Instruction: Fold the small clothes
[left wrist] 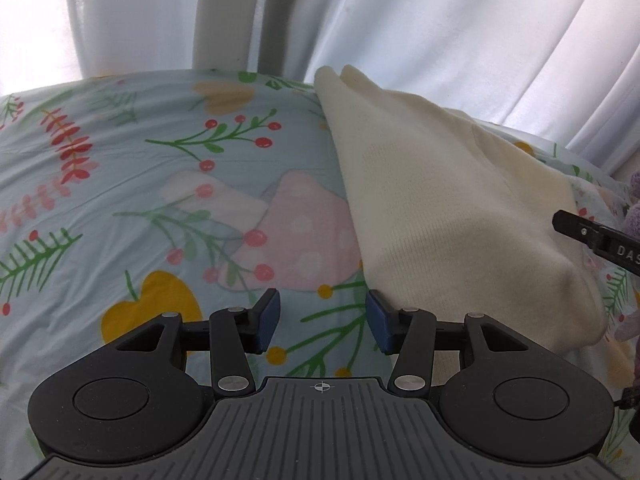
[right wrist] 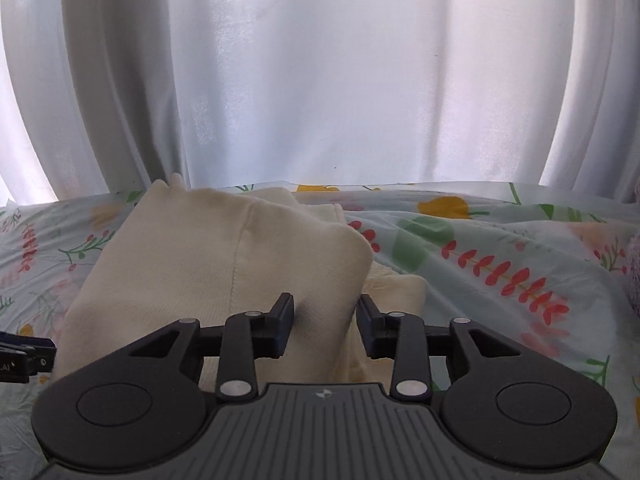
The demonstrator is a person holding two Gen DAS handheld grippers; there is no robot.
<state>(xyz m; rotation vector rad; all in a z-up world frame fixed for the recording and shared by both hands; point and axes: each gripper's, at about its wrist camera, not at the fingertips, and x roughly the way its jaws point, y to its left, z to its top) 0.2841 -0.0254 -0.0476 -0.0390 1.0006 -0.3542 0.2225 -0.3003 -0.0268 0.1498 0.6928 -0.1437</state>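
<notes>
Cream garment (right wrist: 224,264) lies folded over on the bed (left wrist: 120,208), looks largely done. My left claw (left wrist: 322,320) is apart, empty beside it; right claw (right wrist: 325,326) apart over its near edge, gripping nothing.

A cream ribbed-knit cloth garment (right wrist: 224,264) lies on a smooth, matt floral bedsheet (left wrist: 120,184) before sheer white curtains (right wrist: 320,80).

White capital letters "DAS" stand on the black plastic body of the right tool (left wrist: 600,236) where it enters the left wrist view at the right edge; the word is cut off by the frame. In the right wrist view, the black left tool (right wrist: 24,356) at the left edge bears pale letters, too cropped and small to read.
</notes>
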